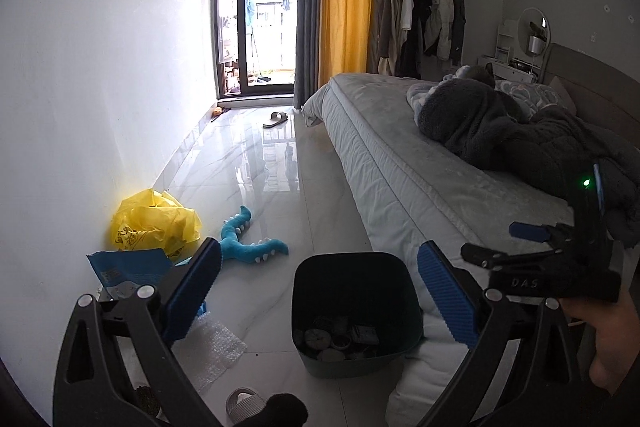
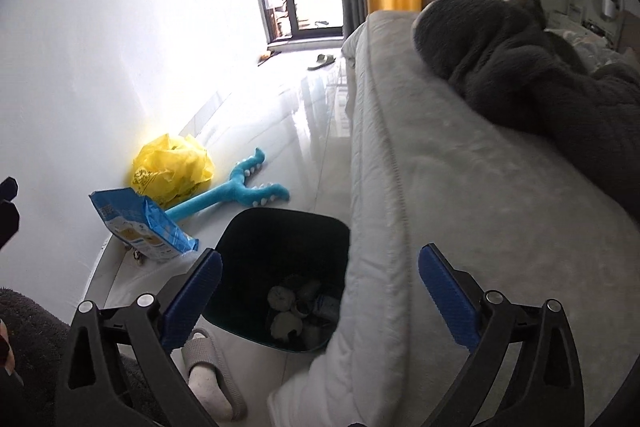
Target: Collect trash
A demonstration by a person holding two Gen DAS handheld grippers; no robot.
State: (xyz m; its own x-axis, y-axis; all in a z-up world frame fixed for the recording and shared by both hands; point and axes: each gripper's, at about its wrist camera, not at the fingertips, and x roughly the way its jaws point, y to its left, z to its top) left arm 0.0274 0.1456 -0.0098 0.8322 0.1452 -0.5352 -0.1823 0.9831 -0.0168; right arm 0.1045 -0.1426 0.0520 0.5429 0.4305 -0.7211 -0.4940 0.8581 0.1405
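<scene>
Both grippers were hanging wide apart with nothing in them, the left gripper [image 1: 318,291] and right gripper [image 2: 320,293] each above the dark bin [image 2: 280,247] sitting right beside the bed [image 2: 460,187]. Bin already had some scraps [image 2: 298,311] in the bottom. The yellow plastic bag [image 1: 154,223], blue packet [image 2: 140,227] and bubble wrap [image 1: 216,343] were lying on the floor [image 1: 280,187] by the wall.

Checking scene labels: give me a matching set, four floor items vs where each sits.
Items:
1. bin
2. yellow bag
3. blue packet
4. dark slipper

Places:
A. against the wall, behind the blue packet
B. far floor, near the balcony door
C. beside the bed edge
D. on the floor in front of the yellow bag

Pairs: 1-C, 2-A, 3-D, 4-B
</scene>
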